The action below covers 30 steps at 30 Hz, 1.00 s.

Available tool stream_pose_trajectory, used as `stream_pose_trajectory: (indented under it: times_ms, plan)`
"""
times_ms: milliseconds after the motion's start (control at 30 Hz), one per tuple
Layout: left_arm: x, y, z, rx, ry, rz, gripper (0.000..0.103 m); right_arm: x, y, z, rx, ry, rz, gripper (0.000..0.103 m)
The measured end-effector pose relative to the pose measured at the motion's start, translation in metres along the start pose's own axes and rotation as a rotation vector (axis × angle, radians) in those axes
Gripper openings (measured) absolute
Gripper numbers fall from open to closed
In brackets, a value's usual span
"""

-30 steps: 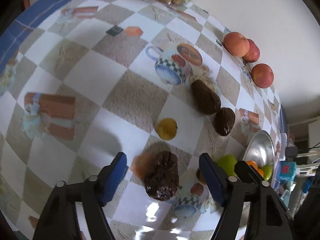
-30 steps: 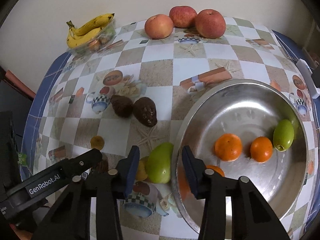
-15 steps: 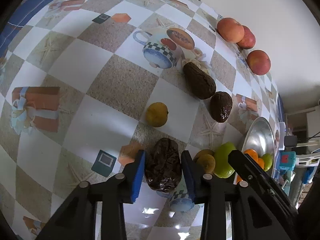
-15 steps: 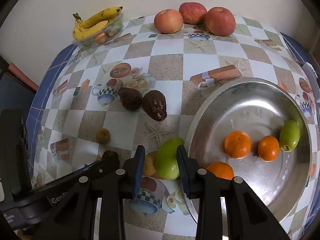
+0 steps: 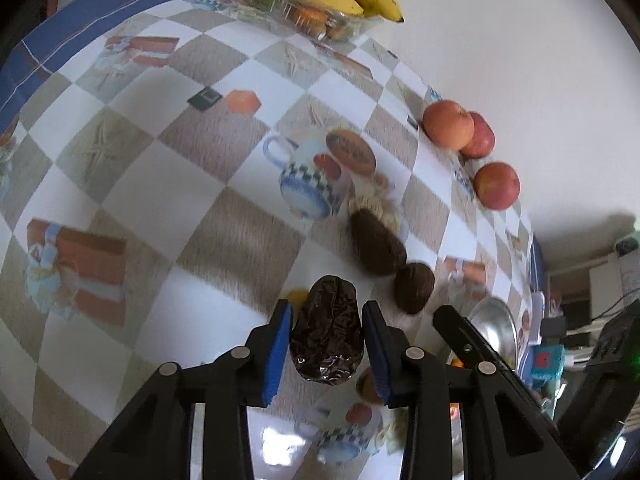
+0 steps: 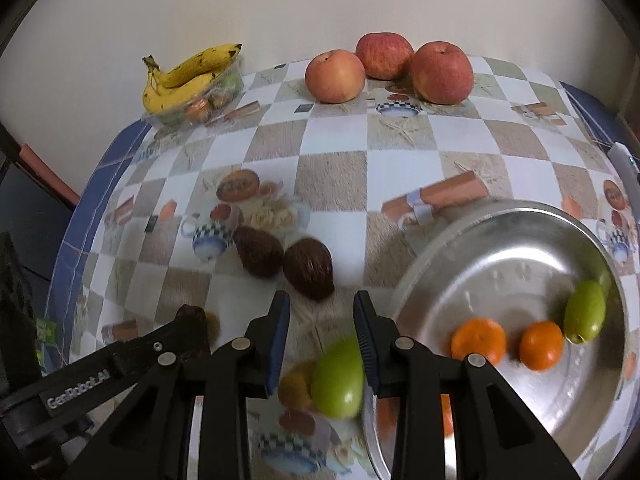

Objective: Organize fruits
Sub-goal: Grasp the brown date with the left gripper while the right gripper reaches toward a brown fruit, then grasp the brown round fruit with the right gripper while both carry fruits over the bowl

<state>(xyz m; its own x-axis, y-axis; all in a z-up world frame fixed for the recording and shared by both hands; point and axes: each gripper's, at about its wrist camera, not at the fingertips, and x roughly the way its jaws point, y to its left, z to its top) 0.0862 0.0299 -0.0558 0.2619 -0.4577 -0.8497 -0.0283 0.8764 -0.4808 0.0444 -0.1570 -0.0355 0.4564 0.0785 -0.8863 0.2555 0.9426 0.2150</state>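
Note:
My left gripper (image 5: 326,344) is shut on a dark wrinkled avocado (image 5: 328,336) and holds it above the checked tablecloth. Two more dark avocados (image 5: 376,244) (image 5: 414,288) lie beyond it. My right gripper (image 6: 322,334) is open, and a green fruit (image 6: 338,376) lies on the cloth by its right finger, beside a small yellow fruit (image 6: 296,384). The silver bowl (image 6: 440,256) at right holds two oranges (image 6: 478,340) (image 6: 540,344) and a green fruit (image 6: 584,312). The left gripper's arm (image 6: 120,364) shows at lower left.
Three apples (image 6: 384,68) stand at the back by the wall. Bananas (image 6: 188,76) lie on a clear box at the back left. The table's blue edge (image 6: 92,196) runs down the left. A small yellow fruit (image 5: 296,296) lies just behind the held avocado.
My left gripper closed on the dark avocado and lifted it off the cloth. My right gripper drew back and opened a little wider, the green fruit now by its right finger.

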Motion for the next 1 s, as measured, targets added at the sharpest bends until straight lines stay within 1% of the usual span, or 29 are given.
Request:
stream_pose_trajectory:
  times_ms: [100,267,333,467,600,767,867,1000]
  plan:
    - [0.003,-0.003,0.010,0.009,-0.026,0.013,0.038,0.011,0.004,0.008,-0.008,0.001,0.019,0.034]
    - [0.011,-0.006,0.017,0.019,-0.029,0.011,0.038,0.034,0.012,0.016,-0.053,0.016,-0.030,0.034]
    - [0.013,-0.006,0.017,0.023,-0.026,0.010,0.038,0.041,0.011,0.015,-0.053,0.023,-0.031,0.037]
    - [0.014,-0.007,0.018,0.031,-0.026,0.012,0.038,0.045,0.009,0.018,-0.055,0.014,-0.021,0.036]
    - [0.011,-0.008,0.016,0.036,-0.027,0.013,0.038,0.044,0.011,0.016,-0.070,0.002,-0.035,0.036]
    - [0.002,-0.015,0.006,0.059,-0.035,0.009,0.038,0.026,0.008,0.014,-0.044,-0.017,-0.017,0.036]
    - [-0.008,-0.024,-0.006,0.074,-0.039,-0.010,0.038,0.004,0.002,0.010,-0.021,-0.032,-0.018,0.036]
    - [-0.018,-0.040,-0.024,0.098,-0.043,-0.033,0.038,-0.031,-0.013,0.000,0.050,-0.054,-0.016,0.036]
